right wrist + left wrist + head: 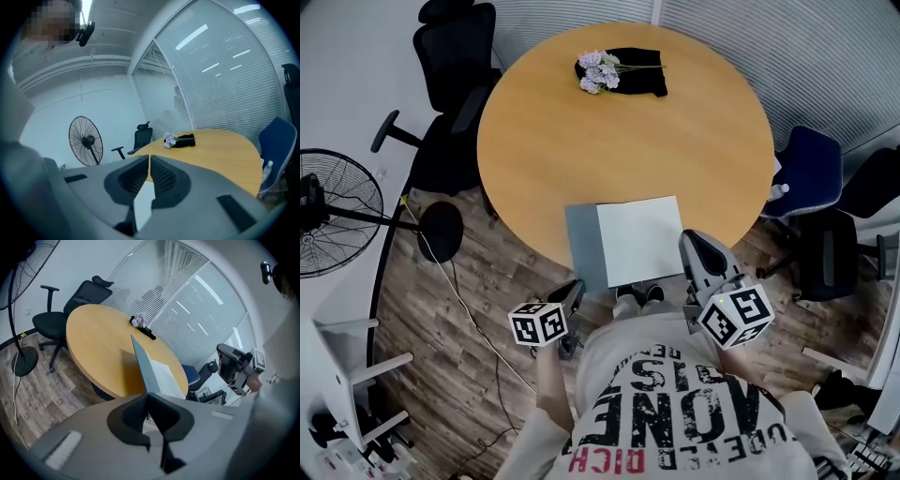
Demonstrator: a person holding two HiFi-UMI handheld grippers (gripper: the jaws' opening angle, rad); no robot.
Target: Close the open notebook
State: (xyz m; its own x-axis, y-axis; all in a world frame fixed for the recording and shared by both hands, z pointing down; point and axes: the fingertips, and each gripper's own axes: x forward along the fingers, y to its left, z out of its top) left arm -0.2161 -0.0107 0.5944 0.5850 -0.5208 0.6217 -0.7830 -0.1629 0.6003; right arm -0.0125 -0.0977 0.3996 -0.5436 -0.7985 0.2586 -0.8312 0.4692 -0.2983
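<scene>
Round light-brown wooden table [581,141] in a glass-walled office, with a bunch of pale purple flowers [600,70] on something black at the far side. At the table edge closest to the person: open notebook with white pages and grey cover [639,239]. Partly done, by the look of it: grey left cover [142,364] lifted off the table and standing steeply on the spine, pinched at its near edge by the closed jaws of the left gripper [147,398]; white right page flat and exposed. Probably left to do: swinging the cover over to the right, down onto the page, then letting go. Right gripper [149,159] with jaws together, at the right edge of the notebook; not clear if pinching anything. Spine pointing away from the person, roughly toward the flowers, a little slanted; long axis judged along the spine.
</scene>
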